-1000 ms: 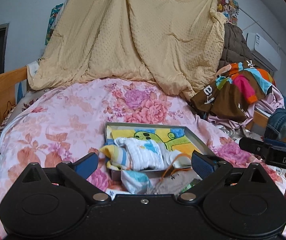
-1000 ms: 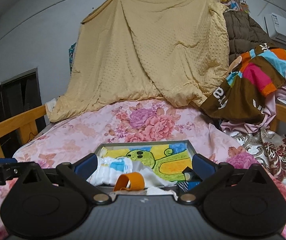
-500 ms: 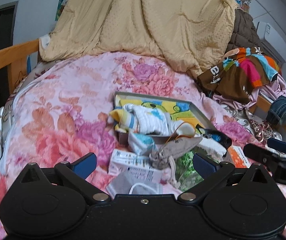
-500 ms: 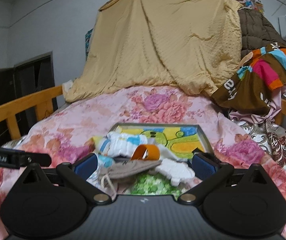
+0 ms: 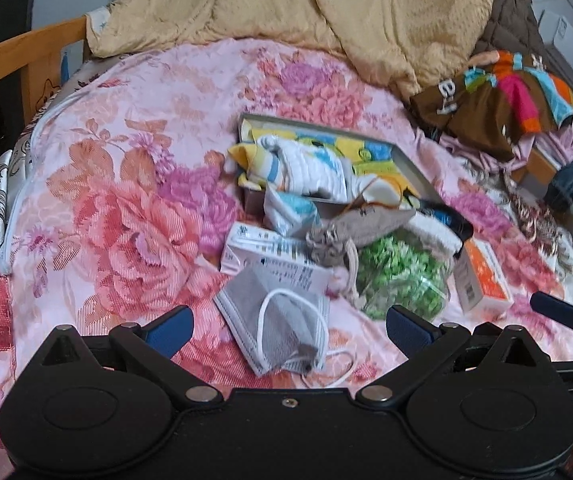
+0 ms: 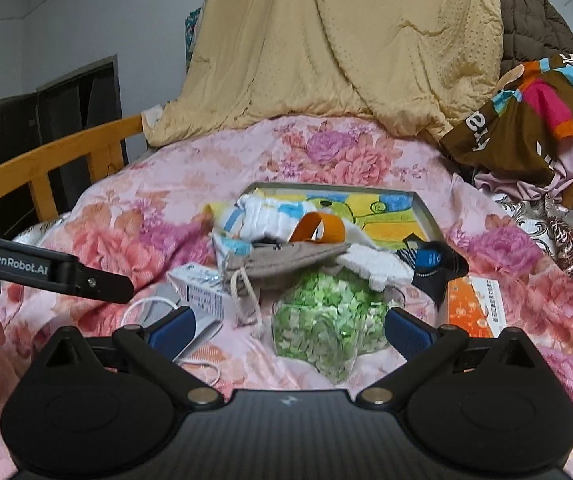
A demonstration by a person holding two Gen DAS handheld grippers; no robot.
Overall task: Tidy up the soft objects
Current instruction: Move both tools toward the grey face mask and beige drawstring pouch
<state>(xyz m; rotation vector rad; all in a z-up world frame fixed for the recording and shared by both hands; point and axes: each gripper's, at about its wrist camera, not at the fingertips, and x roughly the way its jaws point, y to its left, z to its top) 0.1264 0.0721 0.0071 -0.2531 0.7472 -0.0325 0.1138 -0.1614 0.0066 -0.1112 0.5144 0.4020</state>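
Your left tool [image 5: 288, 330] gapes apart over the gray mask [image 5: 282, 330]; your right tool [image 6: 288, 330], also apart, straddles the green-filled bag [image 6: 326, 320].

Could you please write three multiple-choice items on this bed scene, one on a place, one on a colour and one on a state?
1. Where does the grey face mask lie?
A. inside the tray
B. on the floral quilt, between the left gripper's fingers
C. on the wooden bed rail

2. What colour are the bits in the clear jar?
A. green
B. red
C. blue

3. How do the right gripper's jaws stand?
A. shut on the jar
B. shut on nothing
C. open, holding nothing

Answers: 1 B, as the left wrist view shows it on the floral quilt in front of the left gripper; 2 A, the contents are pale green; 3 C, the blue pads stand wide apart.
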